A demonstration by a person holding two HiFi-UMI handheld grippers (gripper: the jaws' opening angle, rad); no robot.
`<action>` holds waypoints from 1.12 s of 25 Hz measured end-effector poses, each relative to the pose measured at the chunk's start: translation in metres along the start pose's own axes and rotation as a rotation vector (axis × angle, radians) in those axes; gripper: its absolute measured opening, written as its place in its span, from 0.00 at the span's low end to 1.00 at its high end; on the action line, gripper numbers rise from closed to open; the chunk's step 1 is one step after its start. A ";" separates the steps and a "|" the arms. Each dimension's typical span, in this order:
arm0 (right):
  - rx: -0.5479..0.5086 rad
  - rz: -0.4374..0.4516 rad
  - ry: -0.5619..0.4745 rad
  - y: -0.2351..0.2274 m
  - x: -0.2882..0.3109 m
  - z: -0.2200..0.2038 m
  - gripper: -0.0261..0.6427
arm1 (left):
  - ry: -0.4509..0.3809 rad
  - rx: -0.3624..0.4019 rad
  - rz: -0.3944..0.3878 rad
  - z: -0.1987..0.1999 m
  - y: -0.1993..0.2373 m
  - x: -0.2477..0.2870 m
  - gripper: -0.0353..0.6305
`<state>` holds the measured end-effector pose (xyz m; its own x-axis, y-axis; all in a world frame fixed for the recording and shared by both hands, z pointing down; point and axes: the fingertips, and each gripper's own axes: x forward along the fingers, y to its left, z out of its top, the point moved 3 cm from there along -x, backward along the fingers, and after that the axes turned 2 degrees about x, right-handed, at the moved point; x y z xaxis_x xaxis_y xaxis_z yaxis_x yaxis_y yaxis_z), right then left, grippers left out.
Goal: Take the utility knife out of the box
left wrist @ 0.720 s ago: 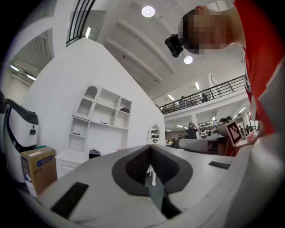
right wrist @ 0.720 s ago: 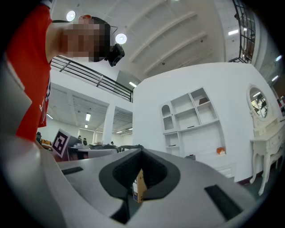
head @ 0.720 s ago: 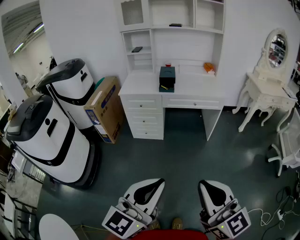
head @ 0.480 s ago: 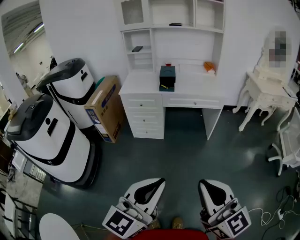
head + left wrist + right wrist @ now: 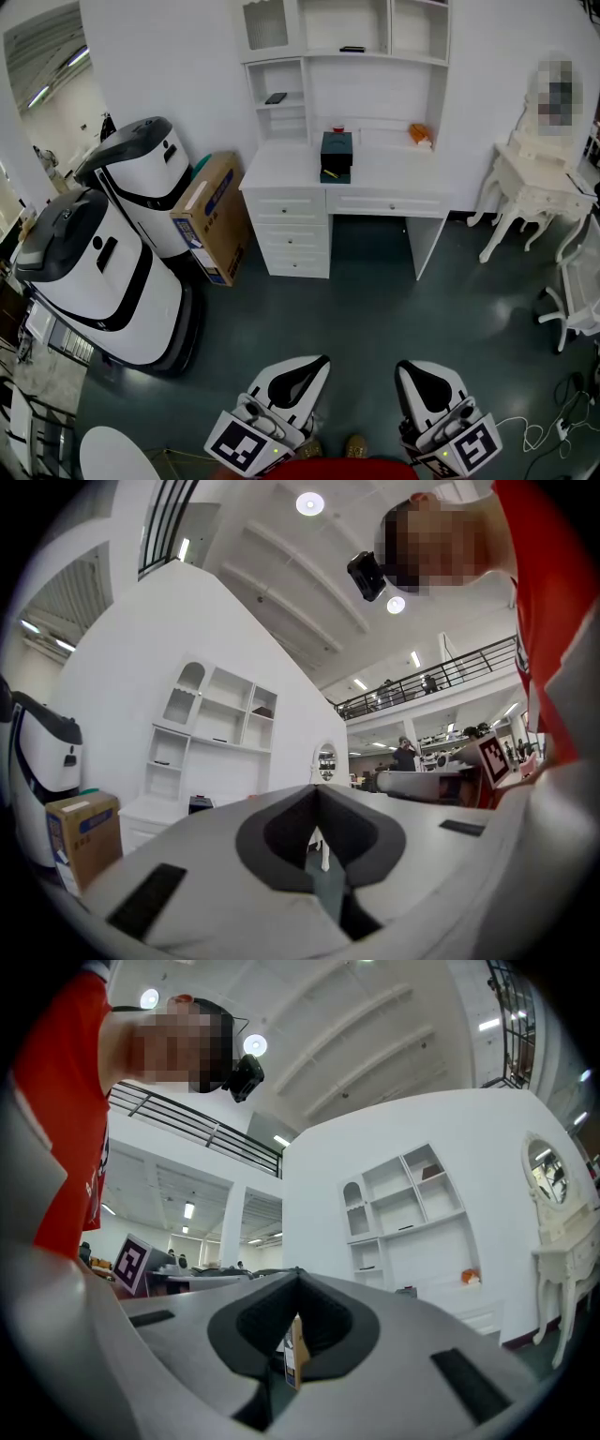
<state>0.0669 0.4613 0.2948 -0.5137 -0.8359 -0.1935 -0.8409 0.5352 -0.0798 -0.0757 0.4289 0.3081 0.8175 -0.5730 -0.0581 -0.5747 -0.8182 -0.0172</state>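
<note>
Nothing has shifted since the earlier frames. Utility knife (image 5: 328,173), apparently the yellow sliver in the dark box (image 5: 335,148) on the desk (image 5: 394,176): likely light, rigid, slick; grip mid-handle. Left gripper (image 5: 322,360) and right gripper (image 5: 401,365), far from the desk, are closed and empty.

- Twelve o'clock, on the desk (image 5: 386,171): the dark box (image 5: 335,148) is too small to show what's inside, and I can't make out the yellowish bit (image 5: 328,174) at its foot.
- Six o'clock: the left gripper (image 5: 322,360) and right gripper (image 5: 402,367) run off the bottom edge.
- Eight o'clock: a round white thing (image 5: 114,457) is cut off too.
</note>
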 end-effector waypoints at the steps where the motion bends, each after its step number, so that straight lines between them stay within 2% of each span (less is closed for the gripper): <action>1: 0.005 0.001 -0.002 -0.001 0.001 0.000 0.03 | 0.001 0.001 0.002 0.000 0.000 0.001 0.07; 4: 0.011 0.001 0.001 -0.006 0.003 0.000 0.04 | -0.005 0.006 0.011 0.000 0.003 0.004 0.07; 8: 0.003 0.010 0.011 -0.015 0.007 0.001 0.04 | -0.068 0.021 0.030 0.009 0.006 0.013 0.07; 13: -0.017 0.037 0.019 -0.028 0.009 0.004 0.04 | -0.079 0.036 0.061 0.013 0.008 0.025 0.07; 19: -0.013 0.062 0.019 -0.046 0.002 0.006 0.04 | -0.014 0.005 0.089 0.005 -0.003 0.037 0.07; 24: -0.009 0.082 0.029 -0.060 -0.004 0.005 0.04 | -0.096 0.027 0.134 0.012 -0.005 0.048 0.07; 28: -0.004 0.089 0.030 -0.066 -0.002 0.003 0.04 | -0.055 0.013 0.132 0.006 -0.006 0.052 0.07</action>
<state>0.1243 0.4282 0.2979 -0.5909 -0.7885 -0.1706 -0.7926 0.6068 -0.0593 -0.0297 0.4044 0.2993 0.7316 -0.6719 -0.1155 -0.6779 -0.7349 -0.0185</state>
